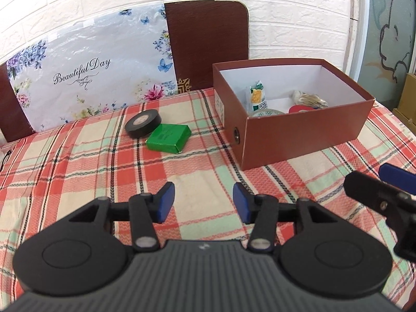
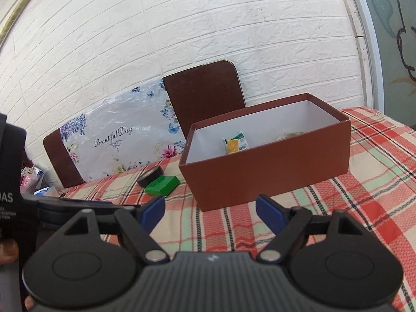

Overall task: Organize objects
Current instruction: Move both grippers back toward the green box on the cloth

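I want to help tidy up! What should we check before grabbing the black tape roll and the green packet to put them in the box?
1. Left gripper open and holding nothing: ok.
2. Right gripper open and holding nothing: ok.
3. Black tape roll in plain sight on the tablecloth: ok.
4. Green packet free to lift alone: cannot tell; it touches or overlaps the roll.
5. Brown box open on top: ok.
6. Bare floor left inside the box: ok, along the white back wall.
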A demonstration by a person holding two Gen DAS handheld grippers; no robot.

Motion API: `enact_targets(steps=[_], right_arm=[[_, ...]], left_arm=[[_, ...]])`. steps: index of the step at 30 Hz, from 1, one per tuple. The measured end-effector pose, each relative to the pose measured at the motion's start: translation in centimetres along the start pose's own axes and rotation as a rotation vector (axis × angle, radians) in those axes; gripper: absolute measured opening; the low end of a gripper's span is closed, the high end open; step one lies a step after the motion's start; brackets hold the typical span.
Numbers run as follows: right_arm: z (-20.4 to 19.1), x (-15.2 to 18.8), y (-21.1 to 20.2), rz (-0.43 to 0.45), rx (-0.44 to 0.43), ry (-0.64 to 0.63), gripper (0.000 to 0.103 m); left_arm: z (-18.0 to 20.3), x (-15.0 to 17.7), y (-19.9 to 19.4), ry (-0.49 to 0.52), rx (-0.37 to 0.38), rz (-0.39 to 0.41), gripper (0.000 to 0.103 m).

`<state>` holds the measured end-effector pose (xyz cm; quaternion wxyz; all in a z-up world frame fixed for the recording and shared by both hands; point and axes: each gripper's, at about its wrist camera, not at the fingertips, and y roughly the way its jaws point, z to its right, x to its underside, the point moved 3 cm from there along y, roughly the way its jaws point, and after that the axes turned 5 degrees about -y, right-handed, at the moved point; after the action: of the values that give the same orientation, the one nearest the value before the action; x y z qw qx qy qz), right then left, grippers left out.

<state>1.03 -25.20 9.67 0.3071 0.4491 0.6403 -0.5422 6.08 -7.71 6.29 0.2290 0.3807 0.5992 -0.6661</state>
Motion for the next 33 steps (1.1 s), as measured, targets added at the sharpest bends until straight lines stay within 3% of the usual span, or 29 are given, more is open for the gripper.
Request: enact_targets(steps=[19,33], right_arm=[[-1.3,0.9,0.0,-0.025,0.019,-0.013,0.081],[-2.6,2.2,2.0,-0.099,0.017,-0.049,0.082]], left_arm=[[-1.3,1.3,-0.3,-0.004,0.019,0.011,0.059],[-4.5,2.7,1.9,-0.023,-0.019,-0.023,0.066]])
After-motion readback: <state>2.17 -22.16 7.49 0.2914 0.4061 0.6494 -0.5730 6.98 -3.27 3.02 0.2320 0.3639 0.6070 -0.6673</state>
